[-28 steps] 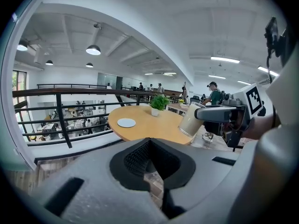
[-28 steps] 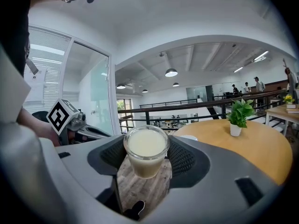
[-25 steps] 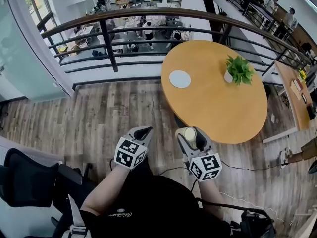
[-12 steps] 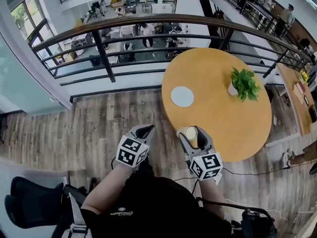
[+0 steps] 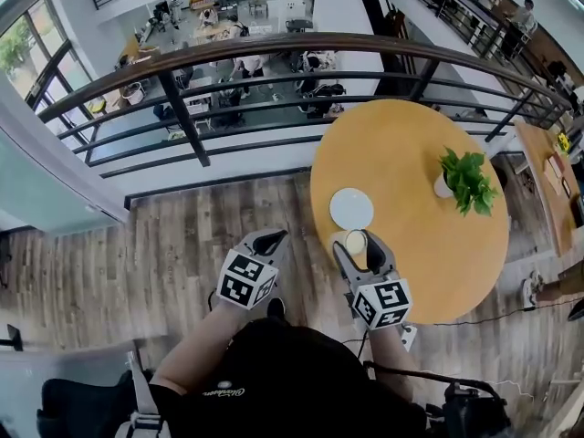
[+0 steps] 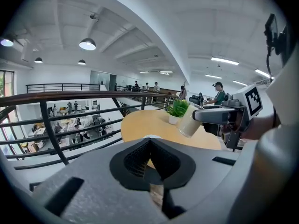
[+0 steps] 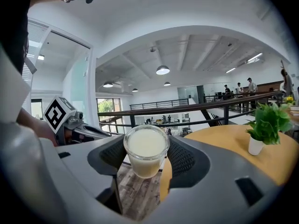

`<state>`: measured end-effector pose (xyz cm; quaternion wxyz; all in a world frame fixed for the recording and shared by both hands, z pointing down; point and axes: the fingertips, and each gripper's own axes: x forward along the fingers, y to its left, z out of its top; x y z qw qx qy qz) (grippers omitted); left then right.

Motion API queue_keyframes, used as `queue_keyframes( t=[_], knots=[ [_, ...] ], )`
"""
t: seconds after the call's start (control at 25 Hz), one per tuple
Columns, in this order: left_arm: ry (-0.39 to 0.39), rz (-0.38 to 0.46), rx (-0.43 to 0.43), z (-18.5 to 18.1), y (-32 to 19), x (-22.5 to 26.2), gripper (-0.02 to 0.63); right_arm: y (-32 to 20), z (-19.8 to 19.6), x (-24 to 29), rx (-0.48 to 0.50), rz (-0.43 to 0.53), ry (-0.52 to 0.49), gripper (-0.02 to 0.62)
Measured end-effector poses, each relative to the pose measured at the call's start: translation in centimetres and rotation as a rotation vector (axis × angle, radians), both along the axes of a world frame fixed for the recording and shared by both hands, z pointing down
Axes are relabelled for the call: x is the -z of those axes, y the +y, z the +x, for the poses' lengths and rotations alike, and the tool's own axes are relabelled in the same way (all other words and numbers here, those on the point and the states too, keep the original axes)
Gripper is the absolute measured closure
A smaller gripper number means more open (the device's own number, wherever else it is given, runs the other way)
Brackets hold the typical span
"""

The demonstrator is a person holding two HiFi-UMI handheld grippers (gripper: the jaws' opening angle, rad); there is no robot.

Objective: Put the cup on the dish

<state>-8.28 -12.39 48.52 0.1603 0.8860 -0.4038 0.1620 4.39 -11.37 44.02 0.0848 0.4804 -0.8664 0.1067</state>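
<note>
In the head view my right gripper (image 5: 358, 246) is shut on a clear cup (image 5: 354, 241) of cream-white liquid. It holds the cup over the near-left edge of the round wooden table (image 5: 420, 235). The white dish (image 5: 351, 208) lies on the table just beyond the cup, bare. The right gripper view has the cup (image 7: 146, 149) upright between the jaws of the right gripper (image 7: 146, 158). My left gripper (image 5: 265, 241) hangs over the floor left of the table, shut and holding nothing. From the left gripper (image 6: 150, 147) the held cup (image 6: 189, 122) shows to the right.
A small potted plant (image 5: 467, 182) stands on the table's far right. A dark metal railing (image 5: 274, 71) with a wooden top rail runs behind the table, with a lower floor beyond it. Plank floor (image 5: 182, 235) lies to the left.
The table and dish have drawn nearer as the person moved forward. The cup, earlier over the floor short of the table, now sits over the table's edge beside the dish.
</note>
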Motion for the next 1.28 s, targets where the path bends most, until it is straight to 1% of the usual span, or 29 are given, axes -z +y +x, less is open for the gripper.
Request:
queue_keyframes(
  t=[0.12, 0.24, 0.36, 0.68, 0.92, 1.12, 1.28],
  knots=[
    [0.006, -0.009, -0.013, -1.6, -2.0, -0.3, 0.606, -2.3, -1.4, -0.2, -0.022, -0.003, 0.002, 0.327],
    [0.000, -0.008, -0.036, -2.4, -3.1, -0.6, 0.606, -3.7, -2.1, -0.5, -0.045, -0.003, 0.011, 0.327],
    [-0.016, 0.006, -0.054, -2.6, -4.3, -0.7, 0.604, -4.6, -2.5, -0.3, -0.057, 0.006, 0.026, 0.327],
    [0.012, 0.020, -0.066, -2.2, -5.6, 0.2, 0.606, -5.3, -3.9, 0.5, -0.049, 0.020, 0.054, 0.327],
    [0.004, 0.024, -0.065, -0.8, -5.9, 0.6, 0.605, -5.4, -2.7, 1.0, -0.046, 0.038, 0.057, 0.327],
    [0.001, 0.030, -0.083, 2.6, -6.1, 1.1, 0.606, -5.5, -0.1, 0.9, -0.041, 0.037, 0.062, 0.327],
    [-0.008, 0.036, -0.095, 4.4, -6.4, 1.1, 0.605, -5.9, 1.1, 0.7, -0.033, 0.034, 0.064, 0.327]
  ],
)
